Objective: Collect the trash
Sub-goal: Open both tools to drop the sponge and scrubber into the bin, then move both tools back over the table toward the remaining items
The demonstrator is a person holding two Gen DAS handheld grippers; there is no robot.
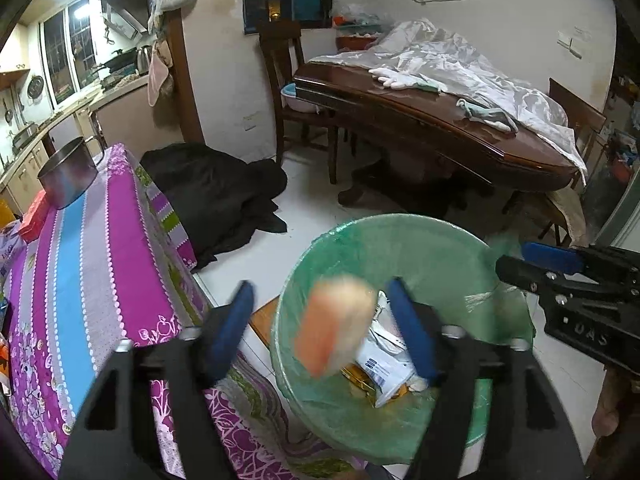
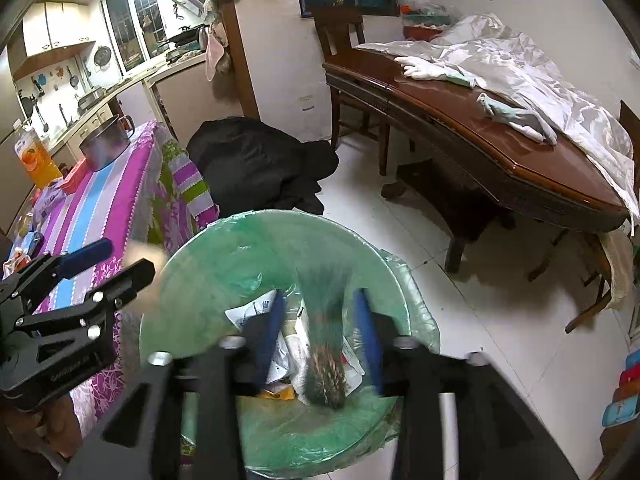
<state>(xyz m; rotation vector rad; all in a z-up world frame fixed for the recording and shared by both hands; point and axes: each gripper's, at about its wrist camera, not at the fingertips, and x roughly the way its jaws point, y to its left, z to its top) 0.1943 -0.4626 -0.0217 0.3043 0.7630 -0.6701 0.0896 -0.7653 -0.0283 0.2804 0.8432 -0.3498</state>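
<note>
Two spread grippers, left gripper (image 1: 324, 328), right gripper (image 2: 320, 332), upright blurred scrap (image 2: 324, 364), bin (image 2: 192, 264).

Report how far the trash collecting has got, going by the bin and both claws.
Done: the green-lined bin already holds wrappers. In hand: both claws are open over it; a blurred orange-and-cream piece sits between the left claw fingers, a blurred dark speckled piece between the right claw fingers, apparently dropping. Left: I cannot tell what clutter on the striped tablecloth is trash.

A blurred orange-and-cream scrap (image 1: 334, 322) and a dark bristly piece (image 2: 326, 372) hang over the green-lined bin (image 1: 340, 256).
</note>
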